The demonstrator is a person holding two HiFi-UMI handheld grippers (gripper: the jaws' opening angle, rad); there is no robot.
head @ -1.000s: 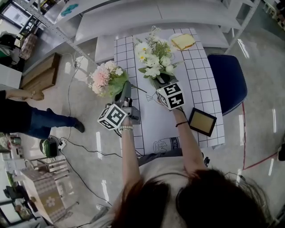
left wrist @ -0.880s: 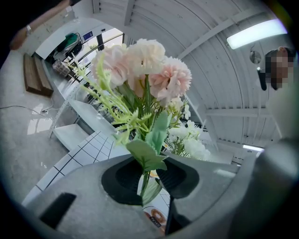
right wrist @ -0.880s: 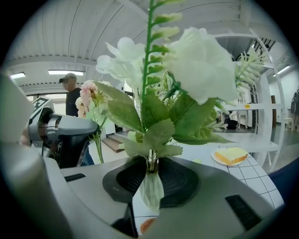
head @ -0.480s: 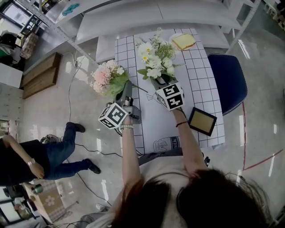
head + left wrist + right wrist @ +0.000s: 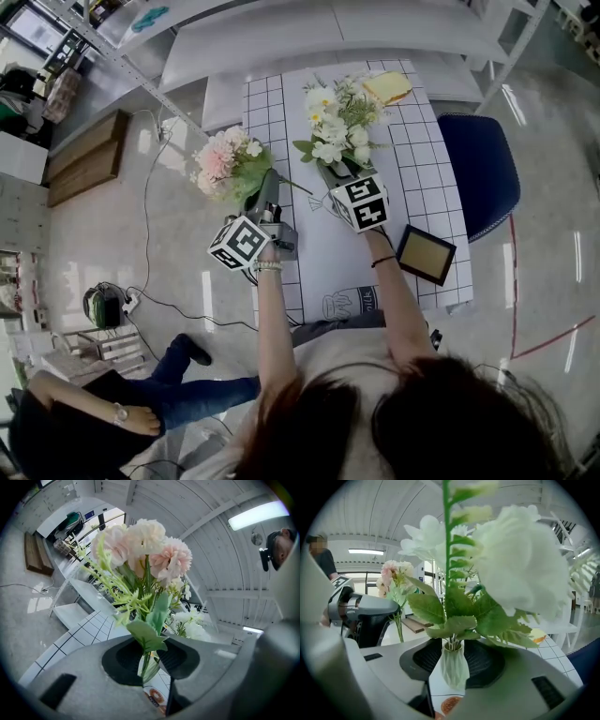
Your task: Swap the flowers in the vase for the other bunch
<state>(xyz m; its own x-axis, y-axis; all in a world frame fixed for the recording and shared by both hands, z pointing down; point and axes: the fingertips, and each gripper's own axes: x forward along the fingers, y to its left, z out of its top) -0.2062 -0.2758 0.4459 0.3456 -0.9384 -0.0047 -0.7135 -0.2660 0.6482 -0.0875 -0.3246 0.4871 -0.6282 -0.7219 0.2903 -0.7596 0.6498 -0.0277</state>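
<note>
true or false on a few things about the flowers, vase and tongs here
1. The white flowers sit in the vase. True.
2. The left tongs grip the pink bunch by its stems. True.
3. The pink bunch lies flat on the table. False: the left tongs hold it upright, off the table's left edge.
4. The picture frame is between the right tongs. False: it lies on the table. The vase stands between the right tongs, whose jaws are opening.
5. The seat beside the table is red. False: it is blue.
</note>
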